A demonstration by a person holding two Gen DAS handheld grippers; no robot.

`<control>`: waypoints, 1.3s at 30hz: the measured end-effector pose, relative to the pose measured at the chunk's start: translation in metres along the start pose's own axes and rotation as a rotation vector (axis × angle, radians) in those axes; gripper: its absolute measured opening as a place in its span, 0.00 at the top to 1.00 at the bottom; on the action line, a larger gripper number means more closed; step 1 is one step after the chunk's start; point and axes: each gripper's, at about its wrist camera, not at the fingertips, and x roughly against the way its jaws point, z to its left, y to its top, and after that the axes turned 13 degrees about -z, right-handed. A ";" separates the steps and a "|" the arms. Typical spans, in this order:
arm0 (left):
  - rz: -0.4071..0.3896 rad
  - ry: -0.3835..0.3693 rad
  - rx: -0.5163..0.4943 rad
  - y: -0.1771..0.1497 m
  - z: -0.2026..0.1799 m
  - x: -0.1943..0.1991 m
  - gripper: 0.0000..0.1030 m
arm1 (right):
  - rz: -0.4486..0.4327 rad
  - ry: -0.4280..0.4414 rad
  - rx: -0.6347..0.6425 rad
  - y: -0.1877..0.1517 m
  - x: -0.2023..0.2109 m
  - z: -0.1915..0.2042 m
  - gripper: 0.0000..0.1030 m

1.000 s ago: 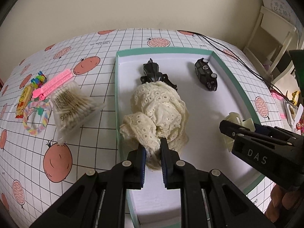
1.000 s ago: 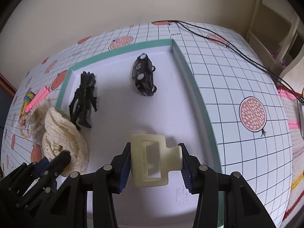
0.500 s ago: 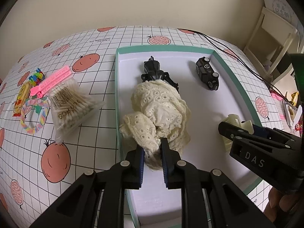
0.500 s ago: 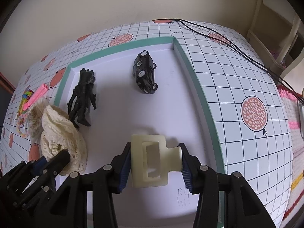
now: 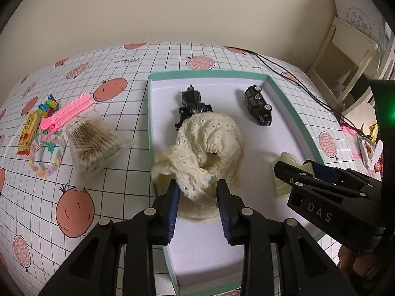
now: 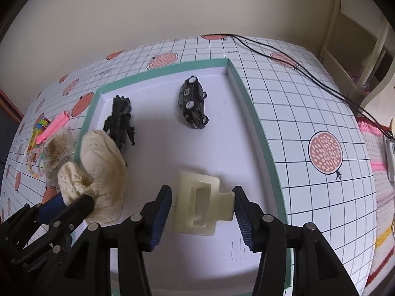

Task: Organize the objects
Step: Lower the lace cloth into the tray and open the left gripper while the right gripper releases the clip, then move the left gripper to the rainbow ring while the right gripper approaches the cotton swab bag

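So my left claw (image 5: 197,206) was spread around the cream lace scrunchie (image 5: 205,153) in the teal-rimmed tray (image 5: 286,93), and my right claw (image 6: 202,212) sat wide open around the cream hair clip (image 6: 201,204), barely touching it.

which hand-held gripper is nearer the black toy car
Right. The right hand-held gripper straddles the cream clip, below the black toy car; the left hand-held gripper sits farther left at the lace cloth.
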 end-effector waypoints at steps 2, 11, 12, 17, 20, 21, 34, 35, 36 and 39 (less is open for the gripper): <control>-0.010 -0.005 0.002 0.002 0.000 0.004 0.67 | -0.012 0.002 -0.001 0.003 0.003 0.001 0.47; -0.079 -0.017 0.041 0.013 0.012 0.021 0.67 | -0.052 0.009 -0.014 0.008 0.015 0.004 0.47; -0.085 -0.016 0.052 0.014 0.015 0.023 0.67 | -0.053 0.010 -0.013 0.008 0.016 0.005 0.47; -0.098 0.007 0.078 0.017 0.026 0.025 0.67 | -0.054 0.011 0.003 0.008 0.015 0.009 0.47; -0.107 0.029 0.092 0.018 0.035 0.027 0.67 | -0.058 0.017 0.008 0.008 0.015 0.011 0.47; -0.109 0.037 0.106 0.018 0.040 0.028 0.67 | -0.061 0.020 0.010 0.008 0.015 0.012 0.47; -0.102 0.142 0.234 0.014 0.092 0.029 0.46 | -0.084 0.045 0.023 0.007 0.015 0.028 0.17; -0.103 0.149 0.237 0.014 0.095 0.029 0.43 | -0.084 0.047 0.025 0.007 0.015 0.030 0.16; -0.103 0.158 0.242 0.013 0.097 0.029 0.40 | -0.086 0.048 0.026 0.007 0.015 0.032 0.16; -0.111 0.181 0.259 0.013 0.106 0.031 0.37 | -0.087 0.053 0.031 0.006 0.015 0.037 0.09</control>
